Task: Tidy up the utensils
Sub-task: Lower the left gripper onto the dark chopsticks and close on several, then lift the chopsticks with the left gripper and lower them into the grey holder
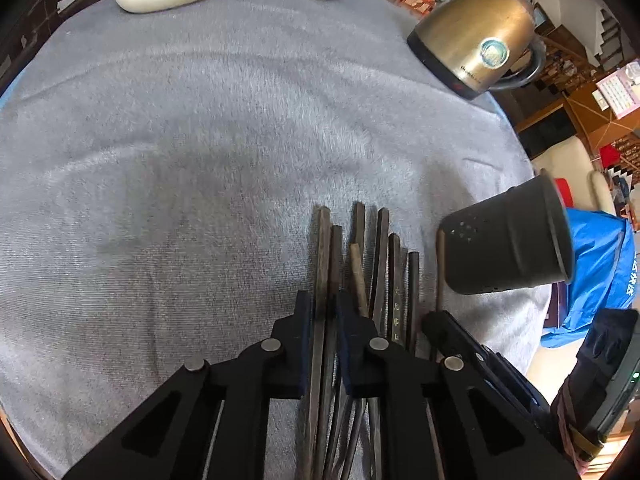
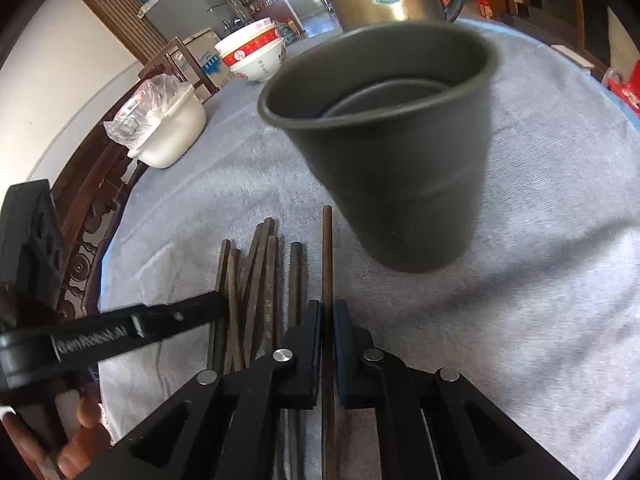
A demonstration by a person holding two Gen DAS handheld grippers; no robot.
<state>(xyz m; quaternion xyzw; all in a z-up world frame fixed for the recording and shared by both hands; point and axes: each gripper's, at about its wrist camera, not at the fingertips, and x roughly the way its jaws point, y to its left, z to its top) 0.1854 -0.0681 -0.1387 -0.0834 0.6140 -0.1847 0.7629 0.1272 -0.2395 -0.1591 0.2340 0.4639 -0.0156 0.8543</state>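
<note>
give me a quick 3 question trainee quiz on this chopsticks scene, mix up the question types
1. True or false: the right gripper has its jaws closed on a single chopstick lying apart from the bundle.
2. Multiple choice: the dark cup is A) lying on its side, B) standing upright with nothing sticking out of it, C) full of chopsticks.
3. Fill in: the left gripper is shut on chopsticks at the ____ edge of the pile, seen from its own camera.

Key
1. True
2. B
3. left
</note>
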